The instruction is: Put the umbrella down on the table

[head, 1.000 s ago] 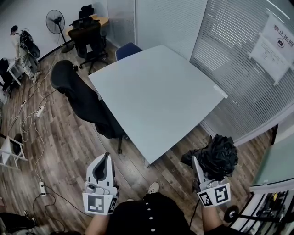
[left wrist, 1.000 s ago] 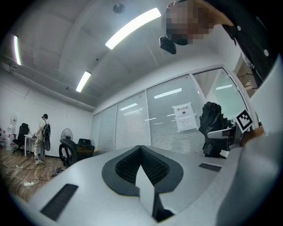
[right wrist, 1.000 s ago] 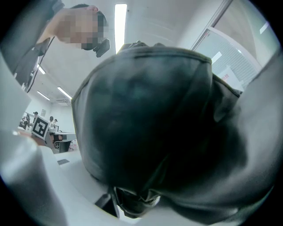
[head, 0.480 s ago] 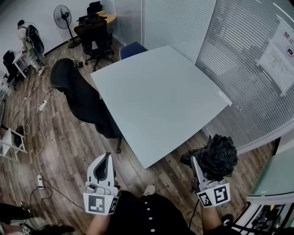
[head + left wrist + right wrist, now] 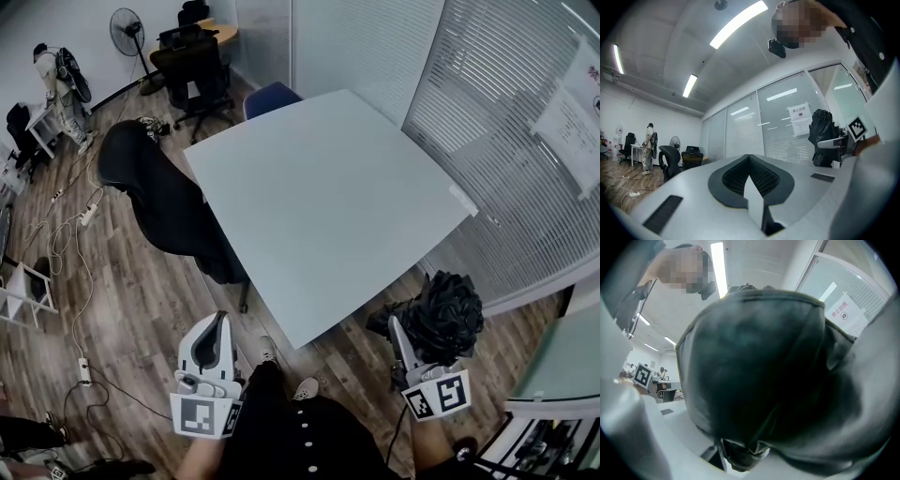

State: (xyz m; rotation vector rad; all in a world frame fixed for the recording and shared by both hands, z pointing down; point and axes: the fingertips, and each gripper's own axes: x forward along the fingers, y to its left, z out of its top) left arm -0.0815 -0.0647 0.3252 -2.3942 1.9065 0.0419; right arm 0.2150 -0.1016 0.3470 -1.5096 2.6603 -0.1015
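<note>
A folded black umbrella (image 5: 446, 315) is bunched up in my right gripper (image 5: 413, 332), which is shut on it below and right of the table's near corner, over the wooden floor. The dark fabric (image 5: 764, 371) fills the right gripper view and hides the jaws. The pale grey table (image 5: 319, 197) stands ahead, its top bare. My left gripper (image 5: 215, 330) hovers over the floor at lower left, shut with nothing in it; its pads (image 5: 749, 161) meet. In the left gripper view the umbrella (image 5: 823, 136) shows at the right.
A black office chair (image 5: 159, 192) stands against the table's left side and a blue chair (image 5: 272, 97) at its far end. A glass wall with blinds (image 5: 506, 141) runs along the right. Cables (image 5: 70, 244) lie on the floor at left. My shoes (image 5: 268, 349) show below.
The person has stepped toward the table; one shoe now shows farther forward. Both grippers keep their poses, and the umbrella stays in the right one.
</note>
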